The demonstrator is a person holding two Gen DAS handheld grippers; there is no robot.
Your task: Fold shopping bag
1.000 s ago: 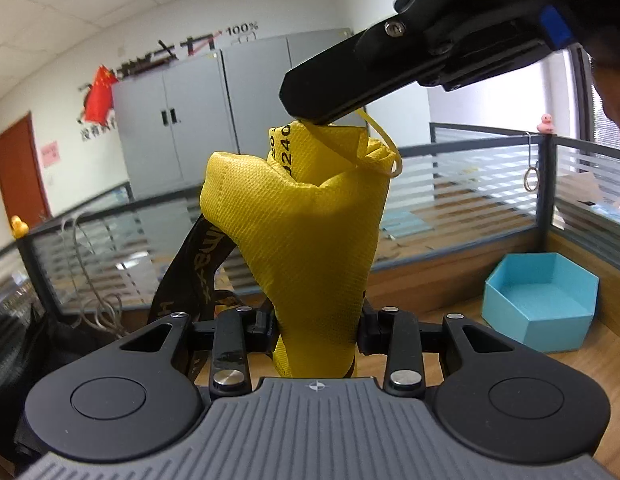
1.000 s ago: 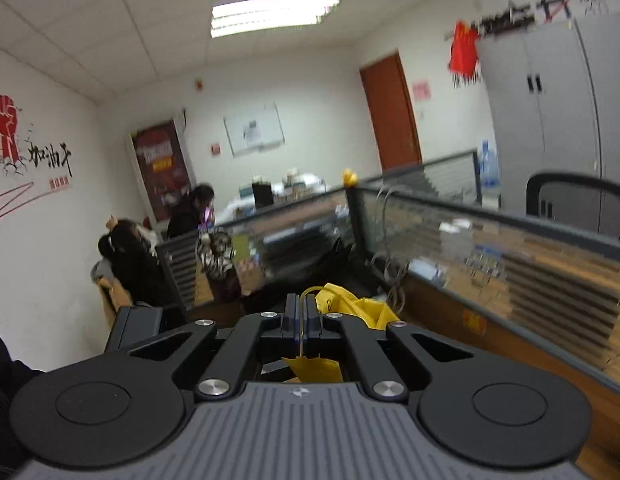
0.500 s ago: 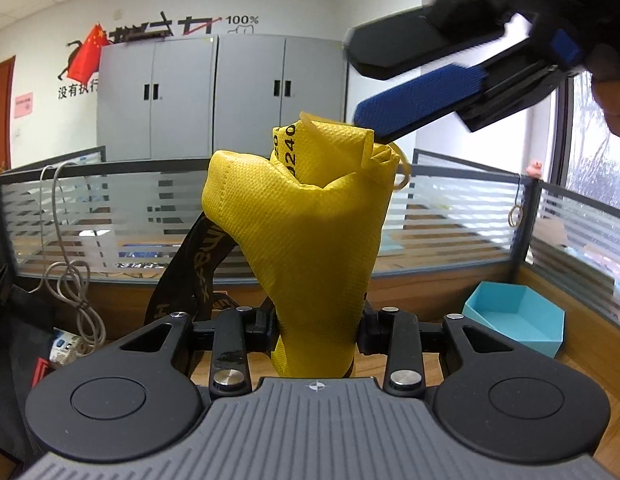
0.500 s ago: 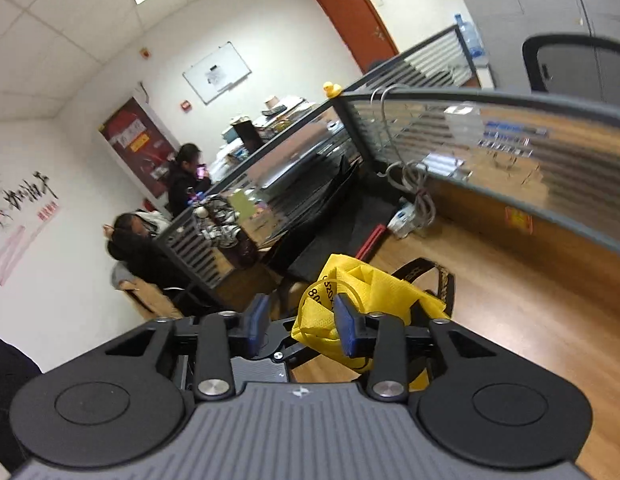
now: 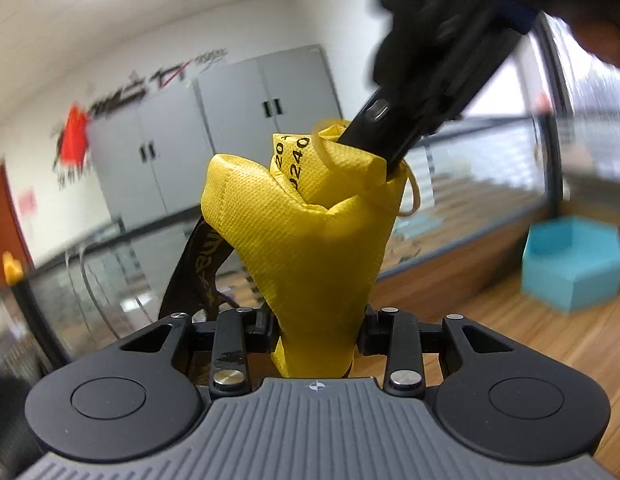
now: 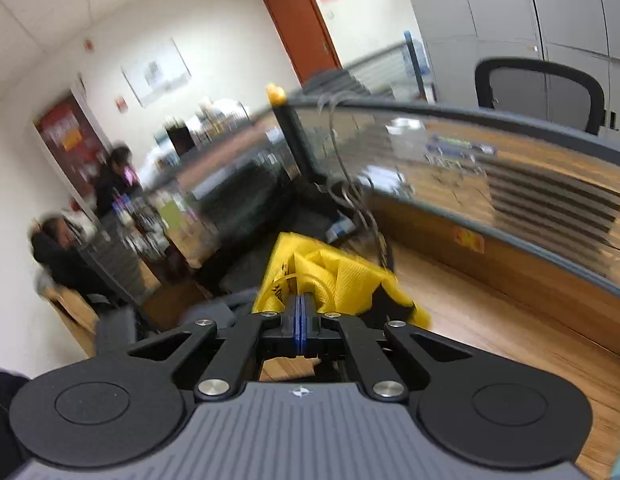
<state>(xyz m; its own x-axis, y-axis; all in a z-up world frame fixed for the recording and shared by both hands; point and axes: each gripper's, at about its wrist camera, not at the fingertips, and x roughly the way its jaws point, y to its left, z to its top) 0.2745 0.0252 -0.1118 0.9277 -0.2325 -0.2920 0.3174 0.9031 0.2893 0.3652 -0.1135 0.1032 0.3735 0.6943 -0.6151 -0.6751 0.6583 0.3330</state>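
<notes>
Half a second ago the right hand-held gripper point(image 5: 383, 152) hovered open above the bundle; it has now come down and its jaws have shut flat together, blue pads meeting, on the top fold of the yellow shopping bag point(image 5: 310, 240); in the right wrist view the fabric beyond the closed tips is crumpled and blurred, so just how much cloth is pinched cannot be made out. Below it, the left hand-held gripper point(image 5: 315, 326) keeps its jaws partly open, clamped on the bag's narrow lower end, which stands upright between them; its pads are hidden behind the fabric. Printed digits on the bag's inner fold are partly cut off; a thin yellow loop point(image 5: 413, 192) hangs off the bag's right edge; a black printed strap point(image 5: 202, 272) drops to the left of the bag, its lower end hidden. Right of the bag, well apart, a light blue hexagonal box point(image 5: 573, 264) sits blurred on the wooden surface point(image 5: 489, 308).
</notes>
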